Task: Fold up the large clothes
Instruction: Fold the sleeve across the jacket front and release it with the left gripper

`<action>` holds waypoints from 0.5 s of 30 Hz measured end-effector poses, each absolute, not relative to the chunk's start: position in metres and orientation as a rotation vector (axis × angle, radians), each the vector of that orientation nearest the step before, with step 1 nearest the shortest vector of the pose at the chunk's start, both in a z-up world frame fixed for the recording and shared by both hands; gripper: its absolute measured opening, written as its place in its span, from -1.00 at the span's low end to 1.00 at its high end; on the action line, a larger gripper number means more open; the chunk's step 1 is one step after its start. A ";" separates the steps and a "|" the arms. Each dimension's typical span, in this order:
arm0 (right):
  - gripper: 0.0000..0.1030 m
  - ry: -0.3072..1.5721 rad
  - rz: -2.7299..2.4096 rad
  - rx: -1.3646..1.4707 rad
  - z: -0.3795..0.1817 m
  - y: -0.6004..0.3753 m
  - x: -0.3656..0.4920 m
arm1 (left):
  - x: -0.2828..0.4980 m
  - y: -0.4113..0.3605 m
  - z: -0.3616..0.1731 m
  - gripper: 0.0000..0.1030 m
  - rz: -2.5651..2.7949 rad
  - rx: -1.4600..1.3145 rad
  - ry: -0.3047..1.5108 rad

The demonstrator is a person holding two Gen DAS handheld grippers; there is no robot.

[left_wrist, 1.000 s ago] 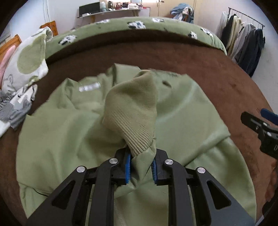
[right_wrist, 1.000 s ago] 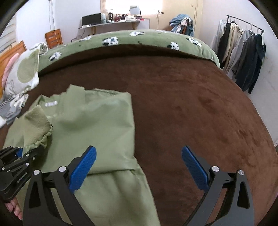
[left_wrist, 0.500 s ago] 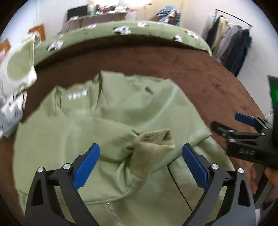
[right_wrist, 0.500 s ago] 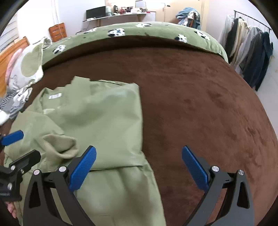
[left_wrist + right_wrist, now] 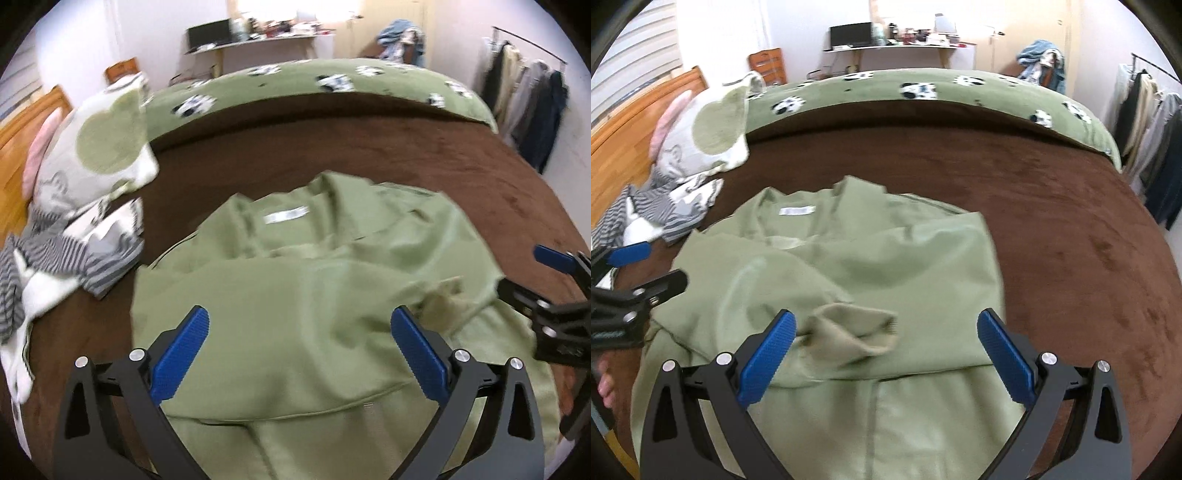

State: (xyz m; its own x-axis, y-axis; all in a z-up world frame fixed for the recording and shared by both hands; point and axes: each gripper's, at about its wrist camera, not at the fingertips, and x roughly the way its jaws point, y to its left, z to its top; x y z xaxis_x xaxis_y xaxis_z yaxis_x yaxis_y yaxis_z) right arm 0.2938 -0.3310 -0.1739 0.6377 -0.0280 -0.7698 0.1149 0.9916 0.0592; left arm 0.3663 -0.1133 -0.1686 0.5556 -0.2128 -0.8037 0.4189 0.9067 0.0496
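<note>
Green sweatshirt half folded, both grippers empty

Olive-green cotton fills the near middle of the brown blanket (image 5: 1071, 229) on the bed: a large sweatshirt (image 5: 332, 295) lying collar-end far, its white neck label (image 5: 796, 210) facing up. One sleeve is already laid across the body, and its ribbed cuff (image 5: 857, 332) rests loose on the chest toward the near right. The hem part nearest the cameras still runs out flat, uncreased. So I judge the sleeve fold on this side as done, while the remaining sleeve tuck, if any, and the lengthwise fold of hem up to collar are still to come; the right edge looks already turned in, though blur makes that uncertain.

Left gripper (image 5: 299, 354) hovers over the sweatshirt's near left half with its blue pads spread about as wide as they go, nothing between them, the cuff just off to its right. Right gripper (image 5: 882, 354) stands equally wide and empty, the cuff lying directly below and between its pads but not touched. Each gripper shows at the edge of the other's view, near each other over the garment. Pillows (image 5: 99, 147) and striped cloth (image 5: 55, 258) sit at the far left, apart from the sweatshirt
</note>
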 end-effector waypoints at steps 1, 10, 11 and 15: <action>0.89 0.875 -0.068 0.109 -0.177 -0.323 0.296 | 0.369 -0.107 -0.173 0.88 -0.364 0.246 0.918; 0.59 0.889 0.045 0.121 -0.201 -0.265 0.328 | 0.401 -0.059 -0.241 0.88 -0.263 0.205 1.025; 0.54 0.897 0.054 0.126 -0.206 -0.263 0.332 | 0.403 -0.056 -0.247 0.88 -0.257 0.198 1.035; 0.27 0.927 0.034 0.125 -0.227 -0.263 0.336 | 0.408 -0.049 -0.274 0.89 -0.253 0.175 1.074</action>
State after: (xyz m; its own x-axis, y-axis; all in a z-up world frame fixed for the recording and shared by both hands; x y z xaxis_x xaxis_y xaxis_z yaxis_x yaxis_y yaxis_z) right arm 0.3361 -0.2634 -0.2274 0.6002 0.0836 -0.7955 0.0245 0.9921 0.1227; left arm 0.4077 -0.0487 -0.2735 0.4519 -0.1187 -0.8841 0.2880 0.9574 0.0186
